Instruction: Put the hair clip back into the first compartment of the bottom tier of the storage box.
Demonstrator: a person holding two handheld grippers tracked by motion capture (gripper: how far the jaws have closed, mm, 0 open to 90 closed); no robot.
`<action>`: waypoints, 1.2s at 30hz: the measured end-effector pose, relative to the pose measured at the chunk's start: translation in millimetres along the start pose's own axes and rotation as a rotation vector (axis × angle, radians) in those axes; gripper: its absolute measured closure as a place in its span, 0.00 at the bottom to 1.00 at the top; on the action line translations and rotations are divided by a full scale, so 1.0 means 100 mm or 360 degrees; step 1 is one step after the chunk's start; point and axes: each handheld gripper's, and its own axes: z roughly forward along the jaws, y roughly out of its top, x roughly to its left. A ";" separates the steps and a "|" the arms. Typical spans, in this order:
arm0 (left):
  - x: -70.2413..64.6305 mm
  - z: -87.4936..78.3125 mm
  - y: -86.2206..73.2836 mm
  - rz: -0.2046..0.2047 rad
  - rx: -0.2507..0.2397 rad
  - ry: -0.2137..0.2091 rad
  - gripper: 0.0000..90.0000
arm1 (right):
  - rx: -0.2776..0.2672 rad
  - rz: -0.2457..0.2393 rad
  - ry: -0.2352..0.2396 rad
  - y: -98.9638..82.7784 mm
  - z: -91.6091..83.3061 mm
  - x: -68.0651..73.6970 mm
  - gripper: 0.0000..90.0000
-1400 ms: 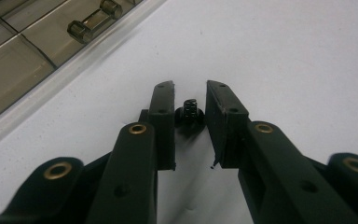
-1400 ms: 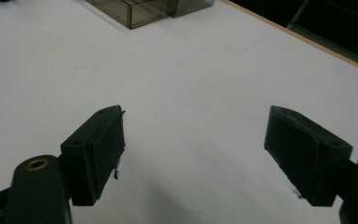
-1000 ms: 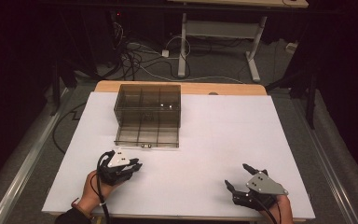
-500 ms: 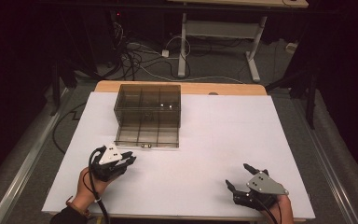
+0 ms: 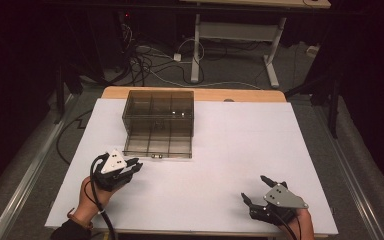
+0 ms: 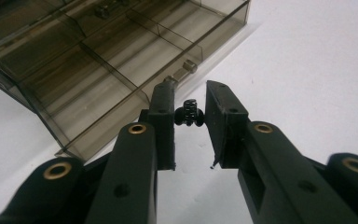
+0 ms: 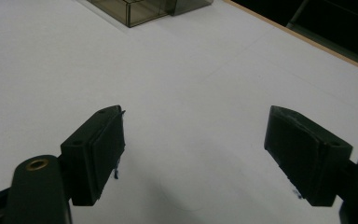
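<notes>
Left tongs [image 6: 189,122] pinch one small black screw [image 6: 189,114] beside one smoky compartment box [image 5: 160,122]; right tongs [image 7: 193,158] gape empty.

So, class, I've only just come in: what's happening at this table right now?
A person works at a white table with a gripper in each hand. The left gripper is shut on a small black screw, held just in front of a smoky clear compartment box with its lid open. The right gripper is open with nothing between its jaws, low over the table near the front edge.
</notes>
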 end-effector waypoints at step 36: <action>0.25 0.03 0.29 -0.0018 -0.0122 0.0077 0.79 | 0.0011 0.0002 0.0010 0.00 0.01 0.02 0.23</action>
